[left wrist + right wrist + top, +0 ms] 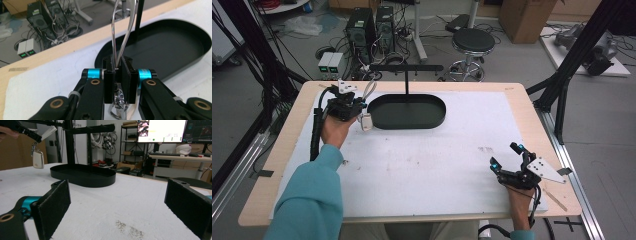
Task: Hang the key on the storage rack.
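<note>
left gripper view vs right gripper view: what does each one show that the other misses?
Left gripper view alone: the left gripper seen along its own jaws, shut on the wire loop of a key ring, with a metal clasp hanging below the pads; computer towers on the floor past the table edge.

Right gripper view alone: the right gripper with jaws wide open over the white table cover; the white key fob dangling beside the stand; the stand's crossbar; monitors behind.

Both: the black oval tray and its upright post.
</note>
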Available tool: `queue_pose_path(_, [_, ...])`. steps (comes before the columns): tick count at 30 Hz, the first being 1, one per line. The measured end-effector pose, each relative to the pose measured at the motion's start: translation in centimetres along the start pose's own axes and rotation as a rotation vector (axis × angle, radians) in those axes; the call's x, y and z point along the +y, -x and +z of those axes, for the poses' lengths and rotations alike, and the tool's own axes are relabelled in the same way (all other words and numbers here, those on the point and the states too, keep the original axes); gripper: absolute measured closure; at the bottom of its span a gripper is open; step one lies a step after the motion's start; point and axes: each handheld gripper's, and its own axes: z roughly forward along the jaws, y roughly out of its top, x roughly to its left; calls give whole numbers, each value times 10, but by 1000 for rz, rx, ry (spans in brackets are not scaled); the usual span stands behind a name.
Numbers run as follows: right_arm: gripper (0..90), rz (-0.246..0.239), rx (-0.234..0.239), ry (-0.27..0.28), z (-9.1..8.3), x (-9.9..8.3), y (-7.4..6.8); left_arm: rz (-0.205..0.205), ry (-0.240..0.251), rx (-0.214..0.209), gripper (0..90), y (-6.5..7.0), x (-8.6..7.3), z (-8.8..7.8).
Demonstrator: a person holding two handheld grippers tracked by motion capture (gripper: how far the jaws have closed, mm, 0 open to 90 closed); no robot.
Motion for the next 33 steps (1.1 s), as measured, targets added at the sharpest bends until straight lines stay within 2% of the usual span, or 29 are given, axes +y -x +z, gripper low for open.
queue_pose_path(4, [59, -2, 0, -1, 0, 0, 0, -24, 46, 19, 817, -2, 1, 2])
queue_pose_path(6, [59, -8, 2, 2, 0, 0, 0, -37, 67, 15, 817, -3, 1, 4])
queue_pose_path(12, [60, -7, 2, 1, 0, 0, 0, -36, 95, 27, 817, -4, 7, 9])
queue_pose_path(19, [59, -5, 2, 2, 0, 0, 0, -27, 115, 38, 817, -1, 15, 17])
queue_pose_path(21, [60, -9, 2, 1, 0, 0, 0, -13, 111, 46, 817, -1, 16, 19])
queue_pose_path(29, [59, -9, 2, 2, 0, 0, 0, -20, 126, 73, 817, -3, 14, 28])
queue_pose_path(33, [59, -4, 3, -2, 0, 0, 0, -22, 127, 69, 817, -2, 15, 33])
